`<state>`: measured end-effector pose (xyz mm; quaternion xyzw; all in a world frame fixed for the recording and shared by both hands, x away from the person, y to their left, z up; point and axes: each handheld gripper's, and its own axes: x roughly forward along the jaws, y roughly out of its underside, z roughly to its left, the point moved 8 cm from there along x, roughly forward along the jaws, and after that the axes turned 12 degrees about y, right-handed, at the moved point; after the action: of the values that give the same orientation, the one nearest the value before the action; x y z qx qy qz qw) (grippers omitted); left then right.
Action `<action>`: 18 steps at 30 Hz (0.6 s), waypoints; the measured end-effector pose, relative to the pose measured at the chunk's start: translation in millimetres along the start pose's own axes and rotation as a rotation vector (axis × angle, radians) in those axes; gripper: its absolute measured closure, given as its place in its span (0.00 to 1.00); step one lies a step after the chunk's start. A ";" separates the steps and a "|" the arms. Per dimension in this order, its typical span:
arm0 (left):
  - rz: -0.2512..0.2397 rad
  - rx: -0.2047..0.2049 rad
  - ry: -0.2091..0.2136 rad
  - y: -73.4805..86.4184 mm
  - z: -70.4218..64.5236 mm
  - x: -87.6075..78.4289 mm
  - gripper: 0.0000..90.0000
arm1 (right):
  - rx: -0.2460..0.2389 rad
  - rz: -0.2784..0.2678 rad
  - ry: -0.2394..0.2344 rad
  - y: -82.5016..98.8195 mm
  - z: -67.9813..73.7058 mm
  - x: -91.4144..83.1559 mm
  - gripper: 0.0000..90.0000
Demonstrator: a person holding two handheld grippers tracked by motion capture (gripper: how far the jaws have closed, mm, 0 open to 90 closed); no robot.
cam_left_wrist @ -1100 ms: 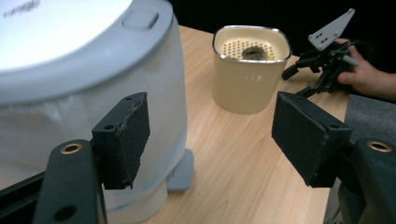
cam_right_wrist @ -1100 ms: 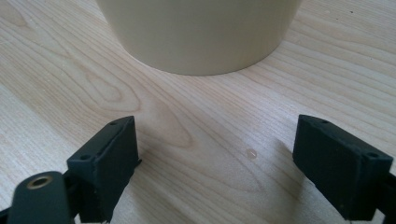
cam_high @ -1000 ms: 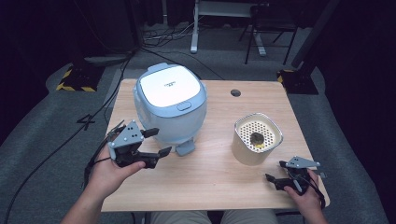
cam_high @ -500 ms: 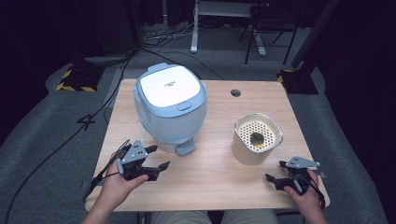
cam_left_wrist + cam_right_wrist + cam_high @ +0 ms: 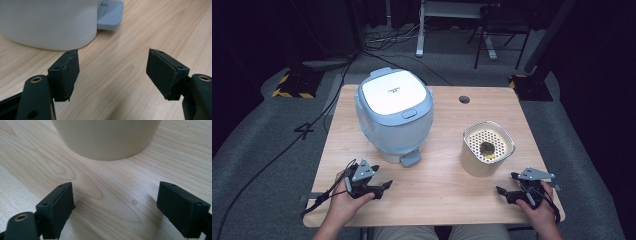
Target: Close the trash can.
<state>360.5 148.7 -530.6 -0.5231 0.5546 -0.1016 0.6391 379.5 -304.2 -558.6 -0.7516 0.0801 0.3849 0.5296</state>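
A pale blue rice cooker (image 5: 393, 116) with a white lid stands at the left middle of the wooden table (image 5: 442, 190); its white wall (image 5: 47, 22) and blue front tab (image 5: 110, 15) show in the left gripper view. A cream pot (image 5: 487, 149) with a perforated insert and a dark lump inside stands to the right; its lower wall (image 5: 106, 137) shows in the right gripper view. My left gripper (image 5: 384, 187) rests low near the front left edge, open, with nothing between its jaws (image 5: 112, 72). My right gripper (image 5: 504, 185) sits open at the front right, empty (image 5: 115, 210).
A round cable hole (image 5: 464, 99) lies near the table's far edge. Beyond the table are grey floor, cables and a chair base (image 5: 497, 40). Bare wood lies between the two grippers along the front edge.
My left gripper has come down from beside the cooker to the table's front left. The right gripper has stayed in place.
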 end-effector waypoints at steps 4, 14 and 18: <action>0.050 -0.005 -0.001 8.2 0.6 9.5 0.30 | -0.001 0.000 -0.001 -0.1 0.0 0.1 0.16; 0.124 -0.016 -0.010 21.7 4.6 19.3 0.29 | -0.003 -0.001 -0.003 -0.3 -0.1 0.3 0.16; 0.124 -0.013 -0.009 21.7 5.0 20.1 0.27 | -0.004 0.000 -0.004 -0.2 -0.1 0.2 0.16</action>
<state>362.1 146.7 -560.6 -0.4922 0.5838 -0.0561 0.6433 379.8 -304.1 -558.6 -0.7520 0.0782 0.3865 0.5282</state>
